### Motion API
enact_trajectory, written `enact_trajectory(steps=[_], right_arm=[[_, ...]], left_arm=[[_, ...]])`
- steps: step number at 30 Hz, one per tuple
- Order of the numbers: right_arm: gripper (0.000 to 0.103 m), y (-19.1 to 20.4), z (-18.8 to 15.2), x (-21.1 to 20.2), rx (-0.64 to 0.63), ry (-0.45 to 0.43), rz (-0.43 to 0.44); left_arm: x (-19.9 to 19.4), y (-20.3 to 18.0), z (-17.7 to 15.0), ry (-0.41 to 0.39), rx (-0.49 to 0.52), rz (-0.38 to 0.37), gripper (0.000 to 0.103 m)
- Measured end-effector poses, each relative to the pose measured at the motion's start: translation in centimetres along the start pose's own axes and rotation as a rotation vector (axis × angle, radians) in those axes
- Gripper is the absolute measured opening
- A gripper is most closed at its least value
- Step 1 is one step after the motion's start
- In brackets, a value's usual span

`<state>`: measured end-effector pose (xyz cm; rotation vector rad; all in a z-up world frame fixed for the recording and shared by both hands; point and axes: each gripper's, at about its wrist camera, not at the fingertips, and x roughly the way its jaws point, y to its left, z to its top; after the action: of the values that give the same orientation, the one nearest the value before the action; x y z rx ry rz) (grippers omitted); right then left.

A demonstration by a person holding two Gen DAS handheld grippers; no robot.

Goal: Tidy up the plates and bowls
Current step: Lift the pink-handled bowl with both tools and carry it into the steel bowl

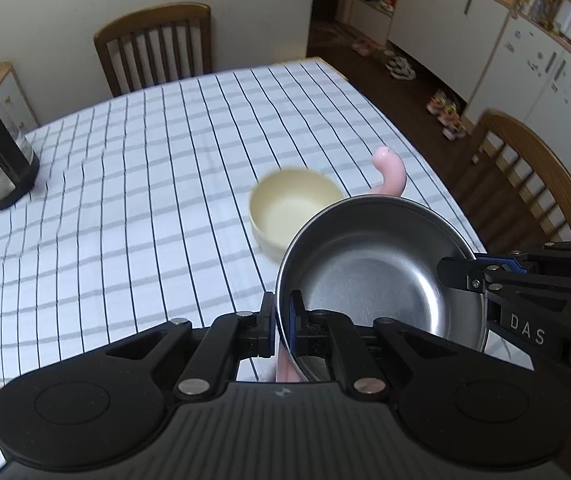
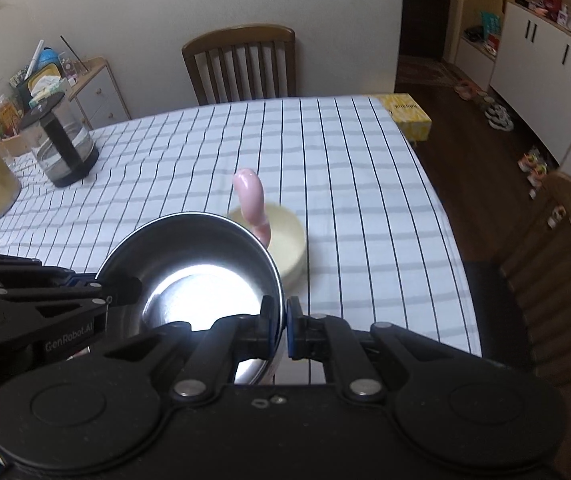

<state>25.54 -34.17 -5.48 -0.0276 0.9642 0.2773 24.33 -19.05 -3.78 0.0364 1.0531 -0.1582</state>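
Both my tongs, left [image 1: 281, 322] and right [image 2: 281, 328], are clamped on opposite rims of a round, shiny steel bowl [image 1: 369, 280], held above the checked-cloth desk [image 1: 145, 168]. Matte cream bowl [image 1: 293, 208] sits just beyond.

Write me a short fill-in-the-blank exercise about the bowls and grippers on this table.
1. Both grippers are clamped on the rim of the ____ bowl.
2. The cream bowl rests on the ____ tablecloth.
3. The left gripper and the right gripper grip ____ sides of that rim.

Missing words: metal; checked; opposite
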Motion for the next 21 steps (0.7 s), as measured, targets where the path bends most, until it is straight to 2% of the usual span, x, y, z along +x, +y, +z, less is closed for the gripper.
enact_trajectory(steps=[11,16,21], right_arm=[[0.007,0.2,-7.6,-0.2,0.072,0.082,-0.024],[0.007,0.2,-9.9,0.1,0.093,0.107,-0.028],[0.007,0.3,-10.8,0.9,0.102,0.123,-0.034]], left_arm=[[1.3,-1.5,-6.7,0.088,0.048,-0.028,0.005],[2.1,-1.6,-8.1,0.106,0.058,-0.037,0.005],[3.2,-1.4,-8.6,0.121,0.058,-0.038,0.005]])
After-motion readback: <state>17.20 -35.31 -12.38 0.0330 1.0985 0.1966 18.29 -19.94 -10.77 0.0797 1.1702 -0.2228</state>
